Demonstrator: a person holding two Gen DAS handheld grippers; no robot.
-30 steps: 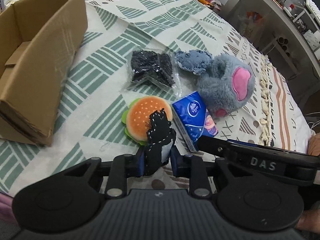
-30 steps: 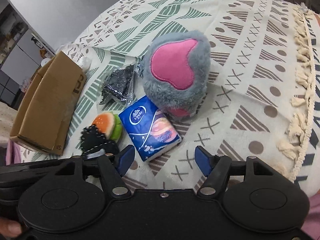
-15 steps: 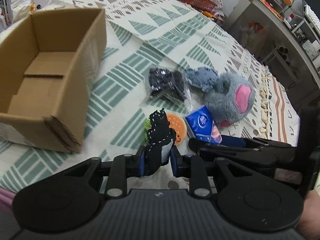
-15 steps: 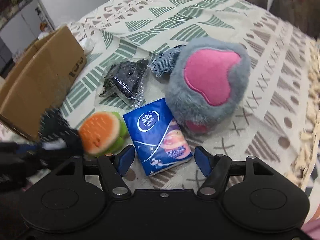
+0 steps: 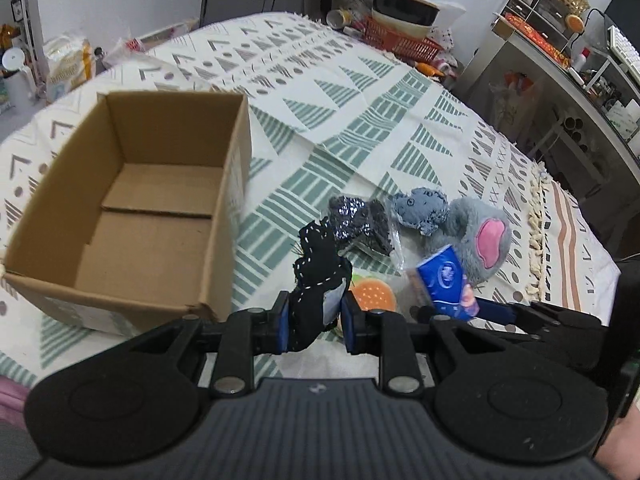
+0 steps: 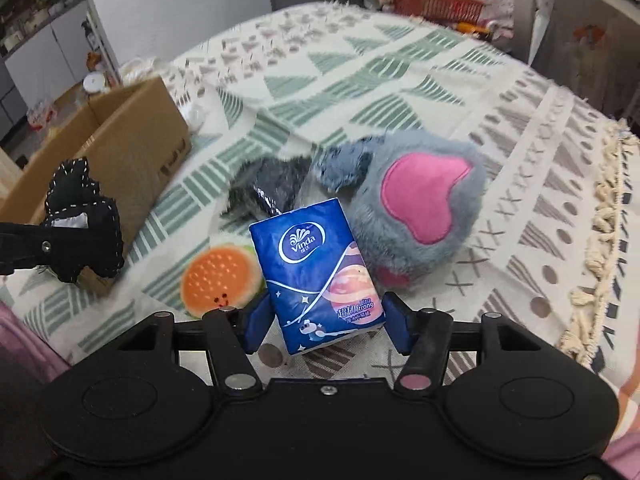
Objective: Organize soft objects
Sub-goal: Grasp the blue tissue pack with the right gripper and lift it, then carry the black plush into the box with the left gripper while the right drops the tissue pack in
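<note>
L gripper clamps 1 black felt toy | R gripper clamps 1 tissue pack | 1 box

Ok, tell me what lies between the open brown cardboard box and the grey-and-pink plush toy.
A clear bag of dark items, best seen from the left wrist.

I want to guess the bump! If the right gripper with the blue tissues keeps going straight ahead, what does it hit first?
Probably the grey plush toy, straight beyond the tissue pack in the right gripper; depth is uncertain.
</note>
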